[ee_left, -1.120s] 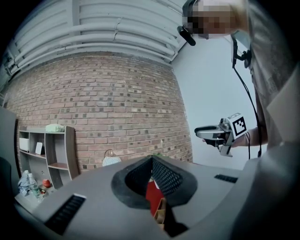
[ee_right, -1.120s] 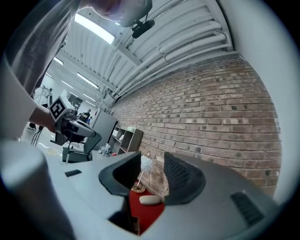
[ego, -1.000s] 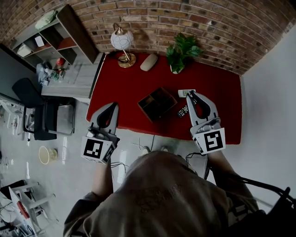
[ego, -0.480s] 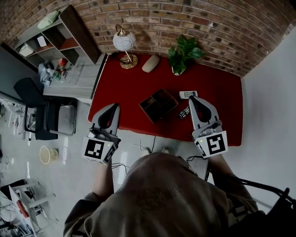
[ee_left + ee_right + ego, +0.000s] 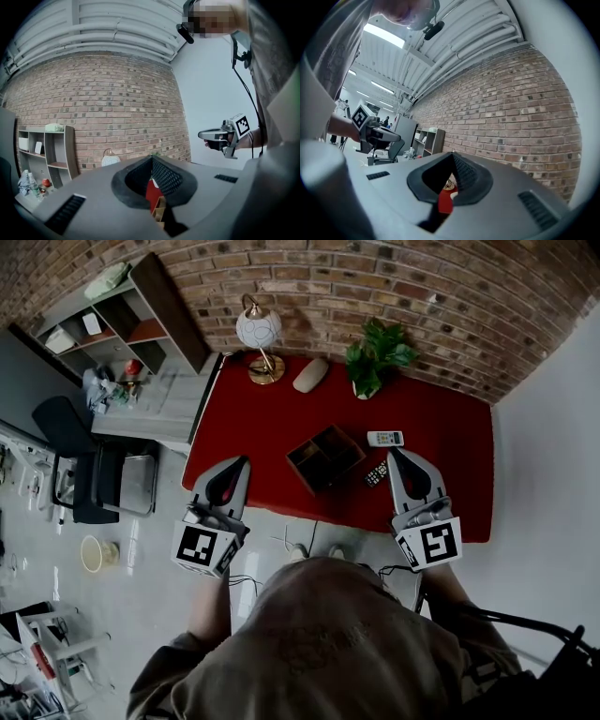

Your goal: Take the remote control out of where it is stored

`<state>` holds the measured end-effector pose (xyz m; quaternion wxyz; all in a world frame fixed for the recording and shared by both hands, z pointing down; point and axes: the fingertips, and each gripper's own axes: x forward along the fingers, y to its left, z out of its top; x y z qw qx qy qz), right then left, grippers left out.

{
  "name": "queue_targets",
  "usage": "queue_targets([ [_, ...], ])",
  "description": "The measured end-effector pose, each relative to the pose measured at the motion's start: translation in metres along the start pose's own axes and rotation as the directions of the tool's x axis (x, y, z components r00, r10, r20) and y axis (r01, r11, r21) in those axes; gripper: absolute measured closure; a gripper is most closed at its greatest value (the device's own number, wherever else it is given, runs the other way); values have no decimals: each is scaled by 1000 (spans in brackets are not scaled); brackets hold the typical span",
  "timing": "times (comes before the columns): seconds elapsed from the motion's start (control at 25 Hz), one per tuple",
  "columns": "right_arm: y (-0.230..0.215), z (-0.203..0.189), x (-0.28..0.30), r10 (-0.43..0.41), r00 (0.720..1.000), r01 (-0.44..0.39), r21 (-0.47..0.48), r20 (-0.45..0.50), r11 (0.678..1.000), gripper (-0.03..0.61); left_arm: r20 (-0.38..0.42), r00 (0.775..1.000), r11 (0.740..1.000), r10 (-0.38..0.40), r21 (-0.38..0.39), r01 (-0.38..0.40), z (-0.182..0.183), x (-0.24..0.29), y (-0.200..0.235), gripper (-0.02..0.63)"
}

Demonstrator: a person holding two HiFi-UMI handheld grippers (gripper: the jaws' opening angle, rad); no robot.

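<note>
A white remote control (image 5: 385, 439) lies on the red table (image 5: 441, 427), just right of an open wooden compartment box (image 5: 324, 457). A black remote (image 5: 375, 473) lies near the table's front edge, below the white one. My right gripper (image 5: 396, 452) hovers over the front edge beside the black remote, jaws shut and empty; its tips meet in the right gripper view (image 5: 453, 153). My left gripper (image 5: 241, 461) hangs at the table's front left corner, shut with nothing in it (image 5: 151, 158). What the box holds I cannot make out.
At the back of the table stand a globe lamp (image 5: 259, 332), a grey oval object (image 5: 310, 374) and a potted plant (image 5: 374, 352) before a brick wall. A shelf unit (image 5: 122, 310) and a desk with a chair (image 5: 94, 474) stand to the left.
My right gripper has drawn back from the white remote toward the table's front edge and its jaws have closed empty. The left gripper has barely shifted.
</note>
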<state>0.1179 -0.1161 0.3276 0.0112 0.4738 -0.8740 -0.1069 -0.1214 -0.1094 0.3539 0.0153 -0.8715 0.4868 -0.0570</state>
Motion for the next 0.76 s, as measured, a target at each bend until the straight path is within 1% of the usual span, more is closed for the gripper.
queue_targets([
  [0.16,0,-4,-3,-7,1000,7,25,-18,1000,566,33,999,1000,-21,9,20,4,1,-5,603],
  [0.28,-1,-5,-6,-15,1000,16,24,-19,1000,567,-4,1000,1000,-18,1,18,-3,-1,-5,603],
  [0.4,0,-7,-8,-17,1000,18,19,-23,1000,566,-15,1000,1000,-14,-6,14,-4,-1,-5,603],
  [0.52,2,-8,-10,-17,1000,17,15,-26,1000,566,20,999,999,-34,8,34,-1,-1,-8,603],
  [0.6,5,-8,-11,-16,999,17,13,-29,1000,566,35,999,999,-41,2,41,3,-1,-10,603],
  [0.76,10,-8,-15,-21,999,21,13,-35,1000,567,25,998,999,-51,8,51,-1,-3,-11,603],
])
